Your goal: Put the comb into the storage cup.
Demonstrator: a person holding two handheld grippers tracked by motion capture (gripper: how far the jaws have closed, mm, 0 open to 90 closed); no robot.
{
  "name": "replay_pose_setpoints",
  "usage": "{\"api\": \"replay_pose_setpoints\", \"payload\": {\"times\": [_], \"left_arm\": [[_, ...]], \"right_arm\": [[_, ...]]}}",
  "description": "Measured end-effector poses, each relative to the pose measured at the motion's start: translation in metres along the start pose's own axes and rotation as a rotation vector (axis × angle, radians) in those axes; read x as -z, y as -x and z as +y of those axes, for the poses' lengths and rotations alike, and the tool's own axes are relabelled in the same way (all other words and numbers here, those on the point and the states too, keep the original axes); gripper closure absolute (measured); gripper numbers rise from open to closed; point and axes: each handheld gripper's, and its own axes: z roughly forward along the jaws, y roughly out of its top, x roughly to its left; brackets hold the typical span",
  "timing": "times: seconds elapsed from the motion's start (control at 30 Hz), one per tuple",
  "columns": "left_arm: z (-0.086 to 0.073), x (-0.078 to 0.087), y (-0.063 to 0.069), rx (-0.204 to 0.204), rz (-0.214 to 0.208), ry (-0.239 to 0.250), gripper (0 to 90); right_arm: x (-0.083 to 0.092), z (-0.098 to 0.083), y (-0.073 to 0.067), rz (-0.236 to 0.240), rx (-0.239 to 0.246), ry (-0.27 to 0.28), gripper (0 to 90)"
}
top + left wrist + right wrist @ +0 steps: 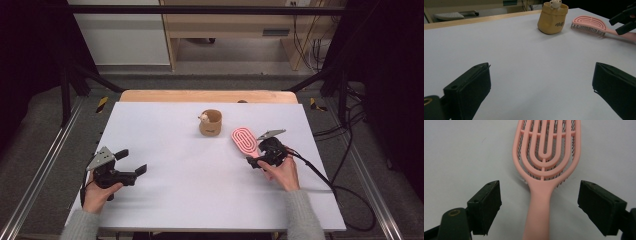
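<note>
**Right gripper straddling brush handle, not gripping yet**

Right gripper [540, 207]: jaws wide, a gap on both sides of the handle of the pink plastic vented hairbrush [545, 167], lying bristles-down on the white table [190, 165]. Long axis runs straight ahead between the pads. Left gripper [131, 165]: wide, empty, well apart. Beyond: tan fabric pouch with small toy [210, 123].

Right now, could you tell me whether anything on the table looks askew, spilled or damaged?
Nothing stands out. The brush lies flat, bristles down, its handle between the open jaws of the right gripper, untouched. The cup stands upright with a small toy in it. The left gripper is open over the bare table.
</note>
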Motion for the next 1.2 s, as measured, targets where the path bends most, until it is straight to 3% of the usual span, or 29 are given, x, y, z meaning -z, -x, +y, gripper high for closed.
{"api": "replay_pose_setpoints", "payload": {"times": [0.43, 0.67, 1.2], "left_arm": [[0.000, 0.000, 0.000, -0.001, 0.000, 0.000, 1.8], [0.000, 0.000, 0.000, 0.000, 0.000, 0.000, 1.8], [0.000, 0.000, 0.000, -0.001, 0.001, 0.000, 1.8]], "right_arm": [[-0.007, -0.001, -0.001, 0.012, -0.010, -0.056, 36.6], [-0.011, -0.001, -0.002, -0.005, -0.004, -0.079, 42.9], [-0.015, -0.001, -0.002, -0.015, -0.046, -0.121, 58.8]]}}
